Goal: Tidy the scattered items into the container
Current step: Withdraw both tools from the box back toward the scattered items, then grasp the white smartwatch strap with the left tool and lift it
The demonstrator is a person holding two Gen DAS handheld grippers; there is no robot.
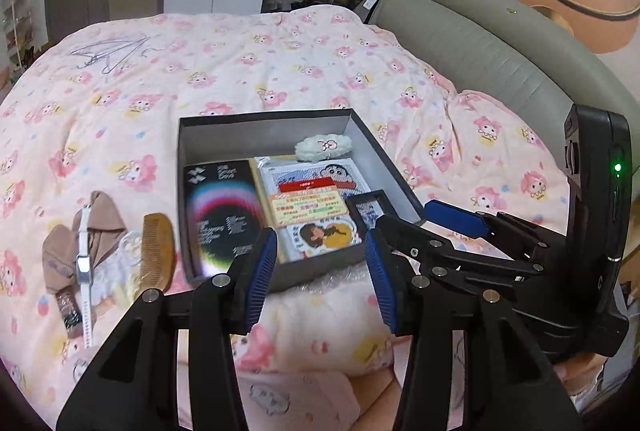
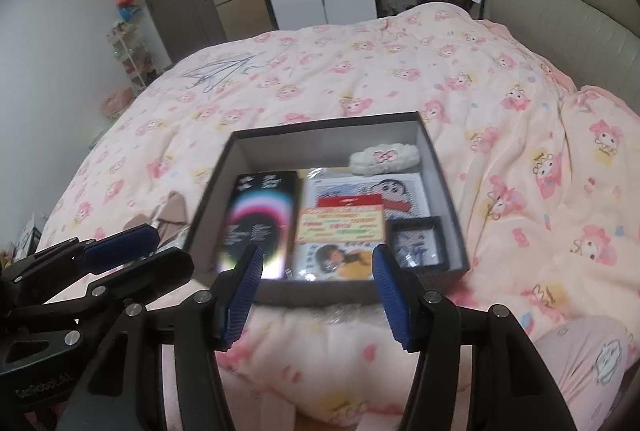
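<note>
While both my left gripper (image 1: 322, 273) and right gripper (image 2: 318, 295) hang released and empty, the amber wooden comb (image 1: 158, 251) lies lower left of frame, lengthwise toward me; left gripper nearer, beside the dark cardboard box (image 1: 264, 119).

One box (image 1: 208, 135) lay on the quilt (image 1: 280, 63). Inside it were five things: one black booklet (image 1: 222, 207), one cartoon card pack (image 1: 312, 191), one small black frame (image 1: 370, 209), one fluffy white clip (image 1: 324, 147) and one yellow label (image 1: 308, 209). Beside the box lay one comb (image 1: 158, 251), one white watch (image 1: 83, 263) and one brown cloth (image 1: 102, 219). There were two grippers.
</note>
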